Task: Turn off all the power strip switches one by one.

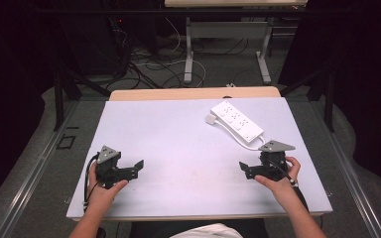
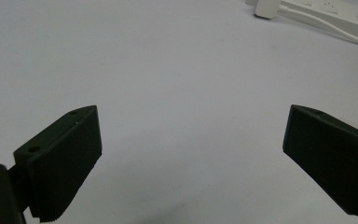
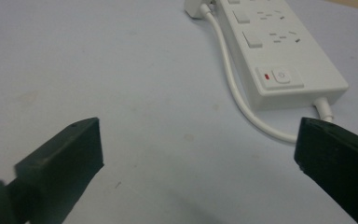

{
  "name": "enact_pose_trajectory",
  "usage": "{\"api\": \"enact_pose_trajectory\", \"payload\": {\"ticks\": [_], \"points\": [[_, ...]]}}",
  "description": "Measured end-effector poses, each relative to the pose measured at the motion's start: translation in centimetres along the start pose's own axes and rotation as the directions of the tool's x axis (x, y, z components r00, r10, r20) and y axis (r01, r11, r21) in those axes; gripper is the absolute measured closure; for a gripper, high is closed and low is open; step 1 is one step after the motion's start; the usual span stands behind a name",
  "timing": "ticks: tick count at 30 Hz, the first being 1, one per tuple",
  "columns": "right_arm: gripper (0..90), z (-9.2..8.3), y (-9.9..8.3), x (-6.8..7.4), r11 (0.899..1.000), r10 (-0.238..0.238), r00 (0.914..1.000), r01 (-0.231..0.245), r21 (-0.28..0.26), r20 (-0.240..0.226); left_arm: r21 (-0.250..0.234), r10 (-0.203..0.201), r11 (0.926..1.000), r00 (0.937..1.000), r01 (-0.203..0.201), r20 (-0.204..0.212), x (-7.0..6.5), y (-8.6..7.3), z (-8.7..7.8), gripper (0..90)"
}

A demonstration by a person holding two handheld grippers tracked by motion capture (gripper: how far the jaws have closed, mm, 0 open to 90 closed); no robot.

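Gripping nothing, the left gripper (image 1: 138, 168) sits well to the left of the white power strip (image 1: 237, 121) and nearer the person's edge of the pale grey table (image 1: 178, 144), its jaws spread wide with only bare tabletop between them. In the left gripper view that strip lies far off at the upper right, with its white plug (image 2: 266, 8) beside it. Moving rightward, the power strip rests flat in the far right part of the table, its long axis running on a slant from far-left to near-right as the high view shows it. The plug (image 1: 210, 119) lies just beside the strip's far-left end, and the white cable (image 3: 242, 105) leaves the near-right end, the end that carries the switch (image 3: 279, 77) with a small red mark, then curves back along the strip's side toward the plug. Just beyond that near-right end, closer to the person, the right gripper (image 1: 244, 169) is held in the right hand (image 1: 283, 179), apart from the strip; its jaws also stand spread wide, with nothing between the pads and the cable's bend lying ahead of them.
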State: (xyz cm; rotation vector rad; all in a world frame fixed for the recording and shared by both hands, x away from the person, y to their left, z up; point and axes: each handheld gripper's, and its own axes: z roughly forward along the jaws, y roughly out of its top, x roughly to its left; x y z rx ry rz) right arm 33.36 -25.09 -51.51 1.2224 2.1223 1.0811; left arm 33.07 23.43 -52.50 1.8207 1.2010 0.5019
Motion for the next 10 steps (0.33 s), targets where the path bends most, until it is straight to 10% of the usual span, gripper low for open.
{"api": "enact_pose_trajectory", "payload": {"ticks": [10], "points": [[0.0, 0.4, -1.6, -0.5, 1.000, 0.013, 0.9996, -0.013, -0.014, 0.025, 0.000, -0.006, 1.0000, 1.0000, 0.006, 0.005, 0.0, 0.1, 0.1, 4.1]]}}
